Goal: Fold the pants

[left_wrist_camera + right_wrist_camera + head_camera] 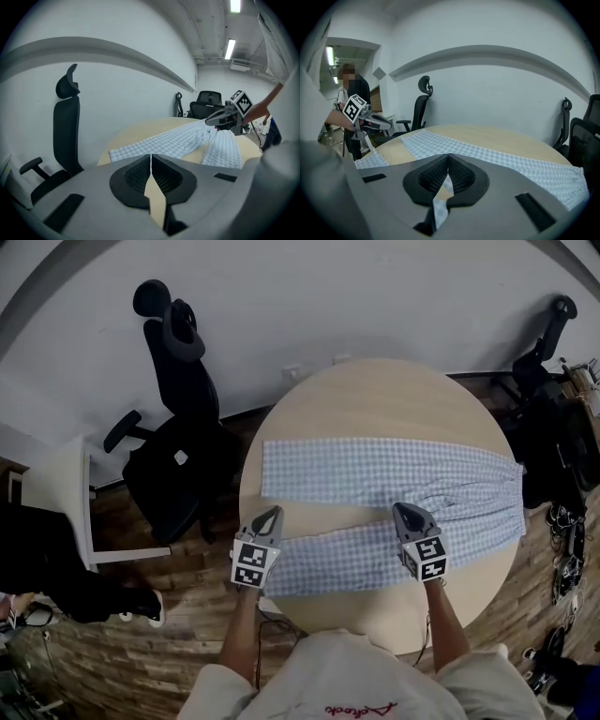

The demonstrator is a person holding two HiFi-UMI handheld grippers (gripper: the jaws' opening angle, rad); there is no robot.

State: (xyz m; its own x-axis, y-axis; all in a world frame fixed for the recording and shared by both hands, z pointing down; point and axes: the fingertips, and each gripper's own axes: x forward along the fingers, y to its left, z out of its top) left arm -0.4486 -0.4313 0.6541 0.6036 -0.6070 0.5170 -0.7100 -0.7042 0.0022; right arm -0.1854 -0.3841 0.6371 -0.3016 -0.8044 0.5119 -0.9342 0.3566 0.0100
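Our left gripper [151, 155] has its jaws pressed together on nothing, with bare table [375, 395] below; our right gripper [448, 155] is closed too, checked cloth beneath but none plainly pinched. The pants [394, 474] lie flat across the table, 2 legs spread. We judge them thin, limp and light: pinch hem and waistband edges

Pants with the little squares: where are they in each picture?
Head view: the pants stretch across the middle of the picture.
Left gripper view: the pants run from centre to right, above the jaws.
Right gripper view: the pants cross the middle, left to right.
Shared landmark: the round table under them.
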